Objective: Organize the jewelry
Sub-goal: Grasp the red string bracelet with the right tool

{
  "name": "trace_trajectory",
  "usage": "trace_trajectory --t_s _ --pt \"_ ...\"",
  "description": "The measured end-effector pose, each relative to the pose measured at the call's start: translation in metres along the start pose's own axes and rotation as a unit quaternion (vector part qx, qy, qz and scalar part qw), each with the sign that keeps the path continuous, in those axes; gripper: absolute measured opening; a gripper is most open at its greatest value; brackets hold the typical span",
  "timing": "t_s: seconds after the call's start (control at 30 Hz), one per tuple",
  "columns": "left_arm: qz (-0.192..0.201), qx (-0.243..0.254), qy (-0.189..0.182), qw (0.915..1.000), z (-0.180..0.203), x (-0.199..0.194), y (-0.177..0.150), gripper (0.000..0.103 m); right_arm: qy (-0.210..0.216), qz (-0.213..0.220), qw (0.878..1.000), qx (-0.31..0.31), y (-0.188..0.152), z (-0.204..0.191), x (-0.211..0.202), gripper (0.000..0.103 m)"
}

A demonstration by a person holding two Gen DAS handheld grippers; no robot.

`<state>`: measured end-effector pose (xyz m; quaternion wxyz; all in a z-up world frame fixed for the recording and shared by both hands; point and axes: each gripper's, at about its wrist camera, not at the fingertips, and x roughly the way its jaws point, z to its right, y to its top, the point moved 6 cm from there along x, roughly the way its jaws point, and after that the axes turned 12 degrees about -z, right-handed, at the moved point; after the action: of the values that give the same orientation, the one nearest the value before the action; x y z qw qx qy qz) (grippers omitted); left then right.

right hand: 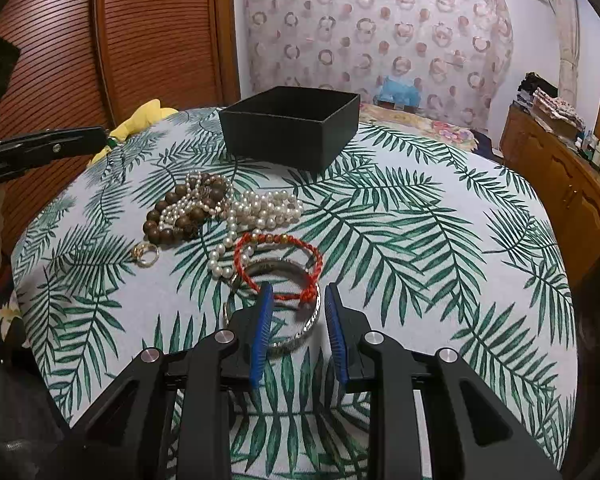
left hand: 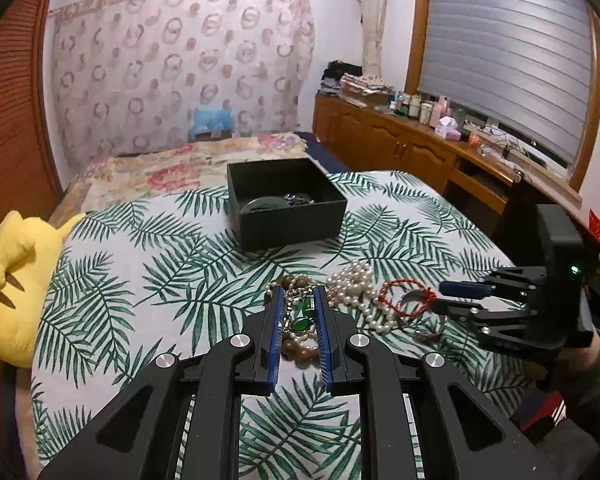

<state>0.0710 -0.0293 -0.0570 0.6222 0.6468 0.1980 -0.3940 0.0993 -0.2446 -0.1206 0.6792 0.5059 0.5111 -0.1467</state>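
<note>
The left gripper (left hand: 298,312) is closed on a green pendant (left hand: 302,318) with its thin chain, low in the centre of the left view. I judge that it holds the pendant above the heap so it can go to the black box (left hand: 286,204), which stands open further up the frame and already has dark pieces inside.

The right gripper (right hand: 298,308) waits low in the centre of its view. Its jaws stand partly open on both sides of a silver bangle (right hand: 284,304) and a red cord bracelet (right hand: 278,264); the pads do not seem to press on them. The pearls (right hand: 256,208) and the brown beads (right hand: 184,216) lie tangled together at middle left, with a small ring (right hand: 146,256) just beside.

From the right view the box's inside is hidden by its wall. The pendant's chain is hard to follow between the fingers, and I cannot tell if it still touches the beads. The bangle's near part is covered by a finger.
</note>
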Motion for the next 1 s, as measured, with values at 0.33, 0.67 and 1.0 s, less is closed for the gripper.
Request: trace_trajectory --t_s 0.33,0.67,1.0 --pt "0.004 0.003 -0.003 1.0000 0.004 -0.003 -0.002 0.014 0.005 -0.026 1.000 0.003 0.009 0.003 0.014 0.029" --pt "-0.002 0.004 -0.004 1.0000 0.007 0.003 -0.007 0.014 0.001 -0.021 1.000 -0.008 0.018 0.004 0.008 0.008" --pt "-0.001 0.004 0.000 1.0000 0.005 0.008 -0.003 0.014 0.001 0.010 1.000 -0.018 0.040 0.004 -0.010 0.007"
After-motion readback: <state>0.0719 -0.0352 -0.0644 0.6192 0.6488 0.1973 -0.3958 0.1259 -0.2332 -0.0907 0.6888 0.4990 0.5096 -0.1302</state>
